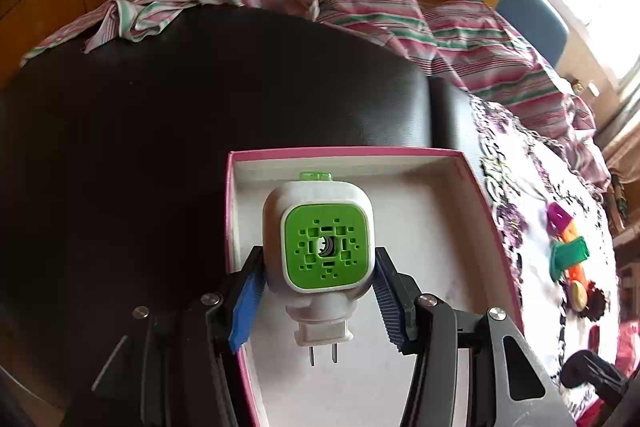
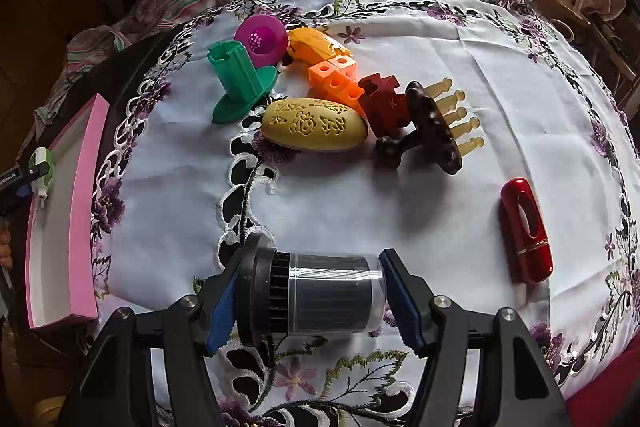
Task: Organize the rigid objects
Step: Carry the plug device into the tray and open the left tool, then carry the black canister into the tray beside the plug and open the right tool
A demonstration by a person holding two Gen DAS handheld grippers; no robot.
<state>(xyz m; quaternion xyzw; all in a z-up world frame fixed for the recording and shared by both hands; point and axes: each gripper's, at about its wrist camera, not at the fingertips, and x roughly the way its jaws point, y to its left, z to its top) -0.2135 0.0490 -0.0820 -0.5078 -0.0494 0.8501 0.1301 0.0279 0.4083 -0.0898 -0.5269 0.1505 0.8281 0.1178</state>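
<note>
My left gripper (image 1: 318,291) is shut on a white and green plug-in device (image 1: 320,247), prongs down, held over the inside of a pink-rimmed white box (image 1: 440,227). The same box (image 2: 86,195) and device (image 2: 40,167) show at the far left of the right wrist view. My right gripper (image 2: 310,301) is shut on a black cylinder with a clear sleeve (image 2: 316,293), held sideways just above the white embroidered cloth (image 2: 460,59).
On the cloth lie a green flanged holder (image 2: 240,83), a purple ball (image 2: 262,41), orange pieces (image 2: 328,63), a yellow carved oval (image 2: 314,125), a dark red block (image 2: 384,103), a brown massager with pegs (image 2: 432,127) and a red case (image 2: 526,231). Striped fabric (image 1: 360,3) lies behind.
</note>
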